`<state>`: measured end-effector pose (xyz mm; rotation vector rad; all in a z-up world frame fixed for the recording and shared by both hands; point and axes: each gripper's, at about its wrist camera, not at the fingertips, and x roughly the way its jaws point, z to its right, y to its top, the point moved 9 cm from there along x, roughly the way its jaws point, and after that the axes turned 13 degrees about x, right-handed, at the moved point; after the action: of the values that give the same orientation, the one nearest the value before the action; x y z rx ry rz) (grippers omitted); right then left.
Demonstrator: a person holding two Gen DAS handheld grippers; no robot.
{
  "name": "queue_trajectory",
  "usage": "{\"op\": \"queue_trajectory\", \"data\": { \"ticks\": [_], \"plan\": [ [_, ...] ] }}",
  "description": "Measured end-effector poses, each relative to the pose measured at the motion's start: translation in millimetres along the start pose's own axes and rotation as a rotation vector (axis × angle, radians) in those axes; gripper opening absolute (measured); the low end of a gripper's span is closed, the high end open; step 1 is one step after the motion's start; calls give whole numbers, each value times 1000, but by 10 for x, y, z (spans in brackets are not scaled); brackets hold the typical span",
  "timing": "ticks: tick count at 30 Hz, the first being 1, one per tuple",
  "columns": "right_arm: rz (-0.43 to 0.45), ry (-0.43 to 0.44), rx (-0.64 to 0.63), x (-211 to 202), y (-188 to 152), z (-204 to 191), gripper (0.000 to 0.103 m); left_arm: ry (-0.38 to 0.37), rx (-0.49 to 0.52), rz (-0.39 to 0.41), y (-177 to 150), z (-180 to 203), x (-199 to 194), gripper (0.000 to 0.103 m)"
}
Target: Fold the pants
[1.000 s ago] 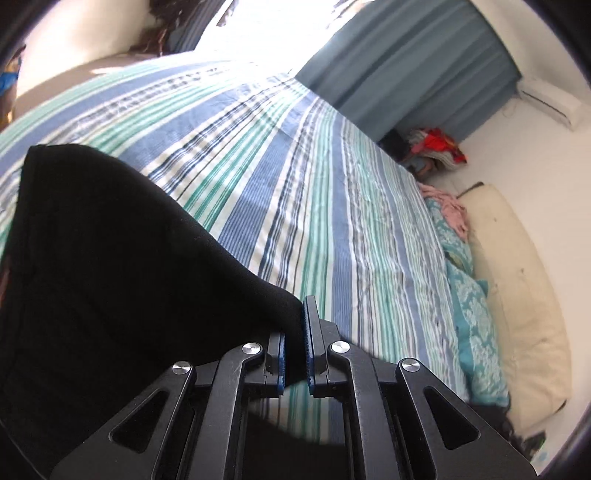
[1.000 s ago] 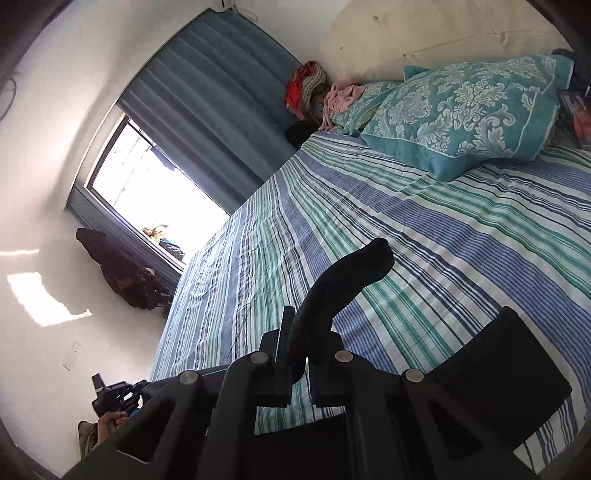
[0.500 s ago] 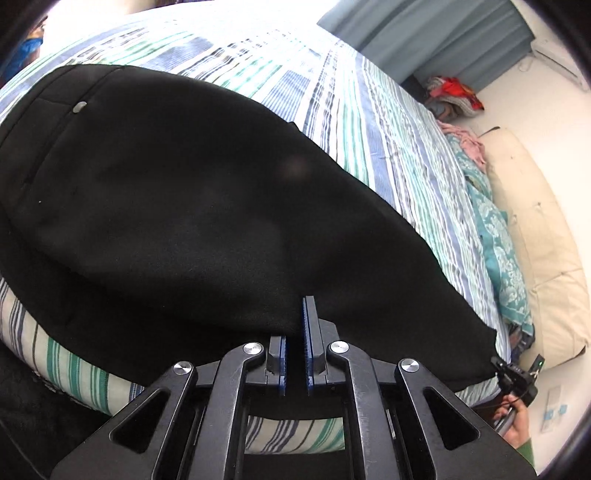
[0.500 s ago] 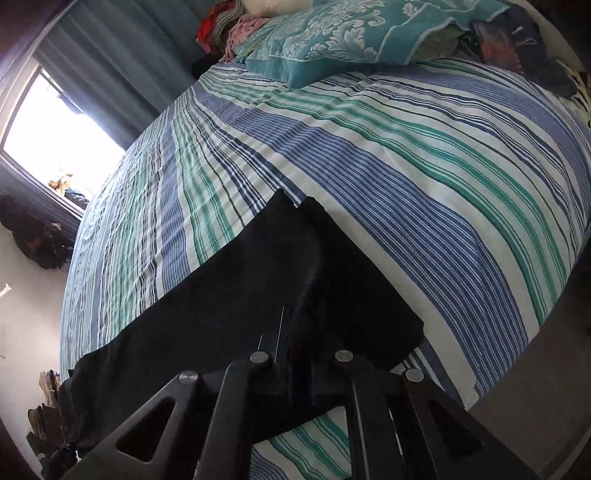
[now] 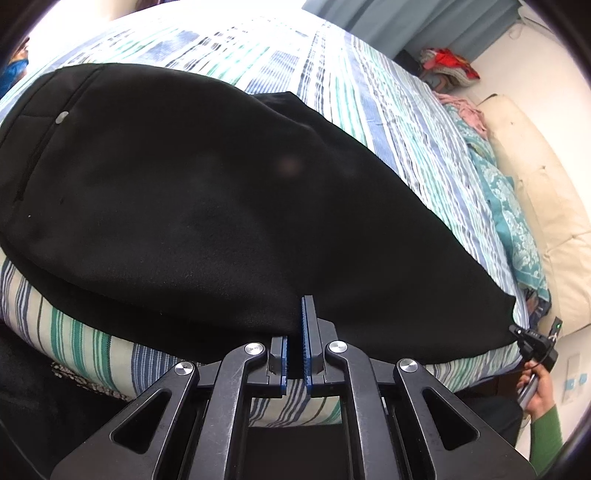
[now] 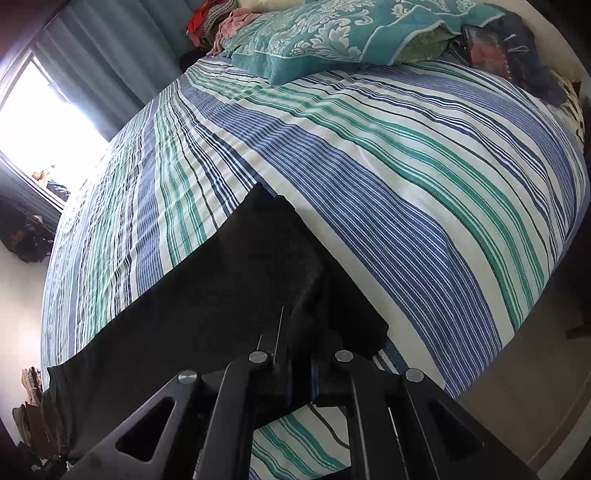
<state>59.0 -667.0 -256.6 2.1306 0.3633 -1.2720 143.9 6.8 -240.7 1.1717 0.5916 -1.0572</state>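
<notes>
Left wrist view: the black pants [image 5: 207, 192] lie spread along the near edge of the striped bed [image 5: 388, 110], waistband and a small button toward the left, the cloth running off to the right where the other tongs and a hand in a green sleeve [image 5: 537, 387] meet its far end. The left tongs [image 5: 294, 354] are clenched on the near hem, the blue pads nearly together with dark fabric pinched between them.

From the right wrist view, the right tongs [image 6: 299, 373] are likewise clamped on a bunched fold of the pants [image 6: 207, 295] at the leg end, close to the bed's [image 6: 406, 155] edge; teal pillows [image 6: 332, 33] sit well apart at the head.

The fabric looks soft, limp and fairly thick, light enough to lift but certain to sag between the two holds, so it will probably crease wherever it is left slack. It seems matte rather than slippery. The best holds are likely the seamed edges, waistband and hem, where the layers are doubled and a pinch should catch both legs together instead of a single ply.
</notes>
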Motion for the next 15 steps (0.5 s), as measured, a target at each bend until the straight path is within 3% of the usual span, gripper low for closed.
{"op": "queue_trajectory", "data": {
  "ticks": [12, 15],
  "plan": [
    [28, -83, -68, -7, -34, -3, 7, 36, 27, -37, -98, 16, 62, 4],
    [39, -101, -71, -28, -36, 12, 17, 37, 31, -45, -98, 51, 69, 6]
  ]
}}
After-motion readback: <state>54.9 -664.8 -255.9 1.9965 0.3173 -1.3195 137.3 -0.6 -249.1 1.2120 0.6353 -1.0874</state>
